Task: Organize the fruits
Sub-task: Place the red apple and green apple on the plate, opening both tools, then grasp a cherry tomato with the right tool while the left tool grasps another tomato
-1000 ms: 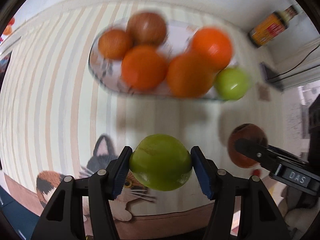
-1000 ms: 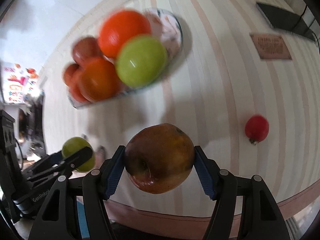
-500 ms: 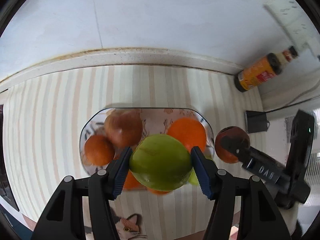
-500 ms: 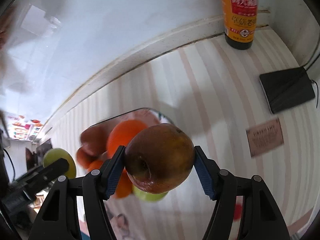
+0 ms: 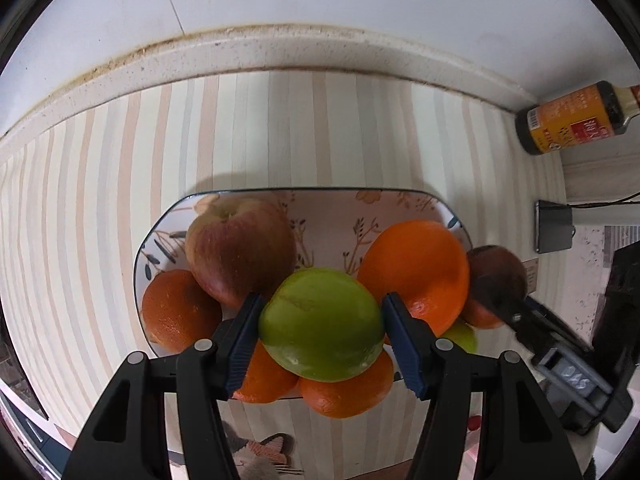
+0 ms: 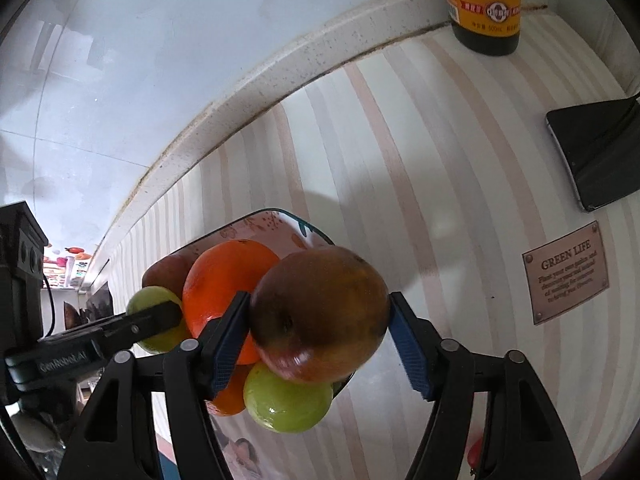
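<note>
My left gripper [image 5: 320, 322] is shut on a green apple [image 5: 320, 324], held over the near side of a floral plate [image 5: 320, 208]. The plate holds a red apple [image 5: 240, 252], several oranges [image 5: 416, 264] and another green apple [image 5: 464, 338]. My right gripper [image 6: 320, 314] is shut on a red-brown apple [image 6: 320, 312], held over the plate's right end [image 6: 280, 222]. In the left wrist view this gripper [image 5: 500, 300] shows at the plate's right with its apple [image 5: 496, 268]. The left gripper [image 6: 156, 312] shows in the right wrist view.
A striped mat [image 5: 280, 128] covers the counter up to a white wall. A dark sauce bottle [image 6: 486, 4] stands at the back right corner. A black device [image 6: 600, 156] with a cable and a brown "GREEN LIFE" tag [image 6: 566, 276] lie right of the plate. A small red fruit [image 6: 474, 454] lies near the front edge.
Both grippers have moved forward and closer to the plate with their apples, and the plate now sits right under and behind the fingers. Neither grip has changed.
</note>
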{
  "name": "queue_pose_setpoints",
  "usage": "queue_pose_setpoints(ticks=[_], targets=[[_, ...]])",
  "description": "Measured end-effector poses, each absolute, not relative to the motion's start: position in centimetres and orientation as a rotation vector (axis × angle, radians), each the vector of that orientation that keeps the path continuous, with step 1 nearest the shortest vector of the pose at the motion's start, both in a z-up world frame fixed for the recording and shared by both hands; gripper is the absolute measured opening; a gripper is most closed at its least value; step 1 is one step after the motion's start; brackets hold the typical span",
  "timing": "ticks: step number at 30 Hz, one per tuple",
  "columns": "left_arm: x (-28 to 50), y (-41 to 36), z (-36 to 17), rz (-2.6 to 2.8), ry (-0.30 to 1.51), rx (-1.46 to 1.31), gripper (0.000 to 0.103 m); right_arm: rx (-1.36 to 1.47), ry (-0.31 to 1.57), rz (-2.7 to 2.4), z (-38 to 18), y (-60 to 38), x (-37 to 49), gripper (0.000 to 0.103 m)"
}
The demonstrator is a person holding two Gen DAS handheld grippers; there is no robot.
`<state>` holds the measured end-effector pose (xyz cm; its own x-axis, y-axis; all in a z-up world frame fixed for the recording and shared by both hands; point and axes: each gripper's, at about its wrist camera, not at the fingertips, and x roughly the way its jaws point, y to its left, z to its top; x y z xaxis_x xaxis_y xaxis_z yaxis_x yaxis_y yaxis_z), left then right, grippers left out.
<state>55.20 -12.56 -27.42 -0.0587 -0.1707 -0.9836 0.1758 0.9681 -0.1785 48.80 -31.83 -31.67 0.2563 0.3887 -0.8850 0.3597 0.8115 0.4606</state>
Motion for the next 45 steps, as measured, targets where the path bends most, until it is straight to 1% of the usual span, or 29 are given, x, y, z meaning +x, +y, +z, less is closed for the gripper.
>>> queue_pose_setpoints(ticks=[2,3,4,9,10,14,19,24,28,34,40,45], targets=[[55.1,-12.6,-27.1,-0.288,1.589,0.004,0.075,0.682,1.343,0.037,-31.5,-32.0,48.9,0.078],[55.1,-12.7,-27.0,-0.290,1.579,0.006,0.086,0.685,1.347,0.044,-31.5,-32.0,49.0,0.081],[55.0,-12.7,-26.9,-0.290,1.573,0.006,0.088,0.682,1.350,0.050,-31.5,-32.0,49.1,0.081],[54.9,-12.3,-25.7,-0.279,1.540,0.007,0.088,0.642,1.376,0.042,-31.3,-31.9,49.4,0.096],[54.8,-12.1,-25.3,-0.274,1.526,0.007,0.088,0.632,1.378,0.035,-31.2,-31.9,49.4,0.096],[53.9,-10.9,-22.5,-0.237,1.430,0.013,0.088,0.560,1.372,0.002,-29.8,-31.9,48.9,0.096],[51.0,-8.1,-19.7,-0.157,1.318,0.026,0.088,0.358,1.324,-0.057,-25.7,-30.3,47.1,0.097],[47.2,-5.7,-18.7,-0.109,1.293,0.013,0.088,0.236,1.285,-0.060,-21.7,-27.7,44.2,0.097],[44.3,-4.7,-17.5,-0.091,1.274,0.008,0.088,0.194,1.260,-0.047,-19.1,-26.1,42.0,0.097],[40.0,-4.0,-14.1,-0.084,1.195,0.003,0.088,0.146,1.203,-0.041,-15.4,-24.3,38.3,0.097],[36.0,-4.0,-10.3,-0.098,1.118,0.007,0.088,0.150,1.145,-0.038,-11.6,-23.9,34.4,0.097],[33.6,-4.3,-8.3,-0.107,1.075,0.032,0.088,0.162,1.095,-0.033,-8.5,-23.7,31.5,0.097]])
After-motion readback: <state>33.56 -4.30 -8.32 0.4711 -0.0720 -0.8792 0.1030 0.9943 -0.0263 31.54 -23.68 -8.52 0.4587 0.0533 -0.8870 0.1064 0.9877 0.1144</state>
